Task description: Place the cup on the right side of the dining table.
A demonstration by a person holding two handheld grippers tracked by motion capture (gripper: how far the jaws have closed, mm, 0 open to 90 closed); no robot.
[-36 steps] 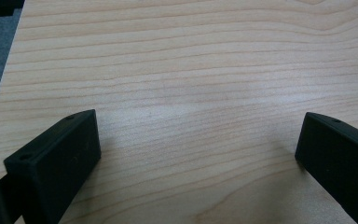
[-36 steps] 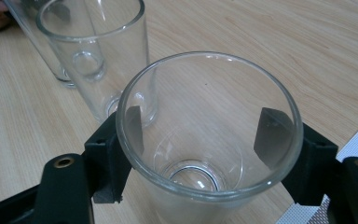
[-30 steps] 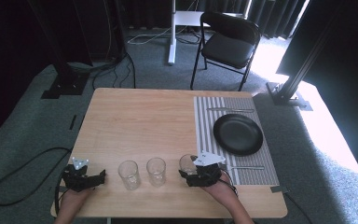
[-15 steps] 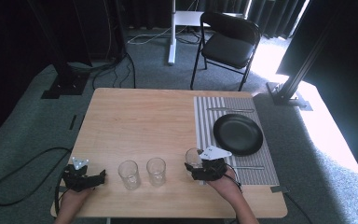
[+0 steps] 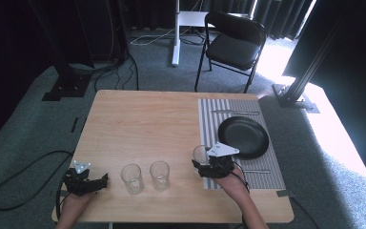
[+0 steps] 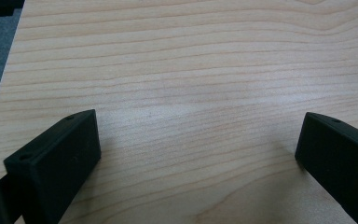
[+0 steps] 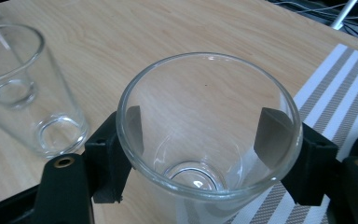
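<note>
The right gripper (image 7: 200,154), jaws clamped on a glass (image 7: 205,135), has carried it off the row toward the striped mat's (image 5: 209,119) edge; two glasses (image 5: 145,176) remain on the counter (image 5: 143,124). The left gripper (image 6: 196,154) rests with jaws open, empty. Setting it beside the plate (image 5: 243,136) looks next.

A recording studio or lab, not a home: a lone wooden bench (image 5: 147,124) stands on grey carpet (image 5: 24,138) amid black curtains (image 5: 267,14), metal stands (image 5: 305,62), trailing cables (image 5: 14,186) and a folding chair (image 5: 233,47).
</note>
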